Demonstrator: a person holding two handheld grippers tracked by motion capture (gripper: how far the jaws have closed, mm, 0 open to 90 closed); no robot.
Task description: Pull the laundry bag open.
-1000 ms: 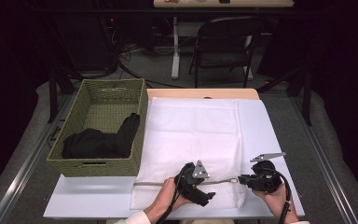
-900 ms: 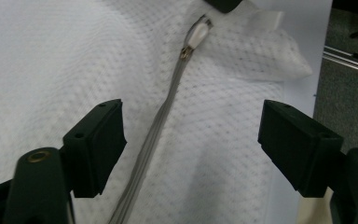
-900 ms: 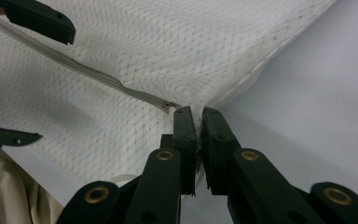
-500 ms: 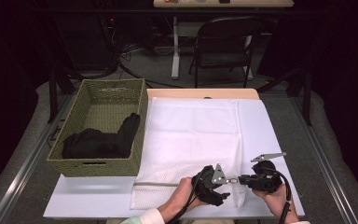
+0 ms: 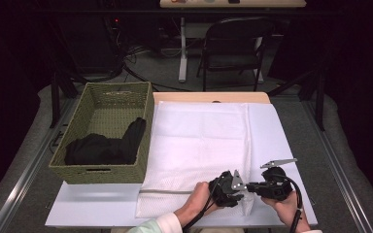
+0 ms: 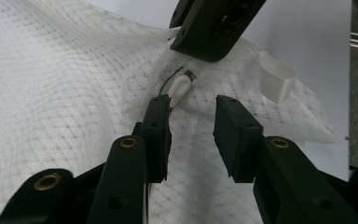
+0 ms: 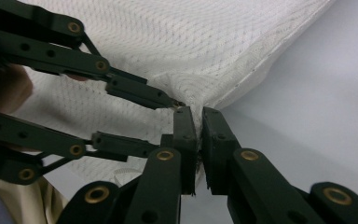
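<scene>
High view shows a person seated at the near edge of a white table (image 5: 92, 213), a two-jaw gripper in each hand, both working at the near right corner of a white mesh laundry bag (image 5: 199, 145) lying flat on the table. The right gripper (image 7: 199, 140) is clamped on that corner of the mesh. The left gripper (image 6: 193, 130), facing it closely, has just been closing, yet its jaws are still apart; the white teardrop zipper pull (image 6: 179, 88) lies just beyond its left pad, touching the pad's tip, not pinched. A white fabric loop (image 6: 276, 81) sits just right of the pull. This looks like the step of catching the zipper pull; next, the left jaws likely need to centre on the pull and close before drawing it along. Farther left, a green woven basket (image 5: 102, 170) holds dark clothing (image 5: 104, 148). A chair (image 5: 233, 48) stands beyond the table.
</scene>
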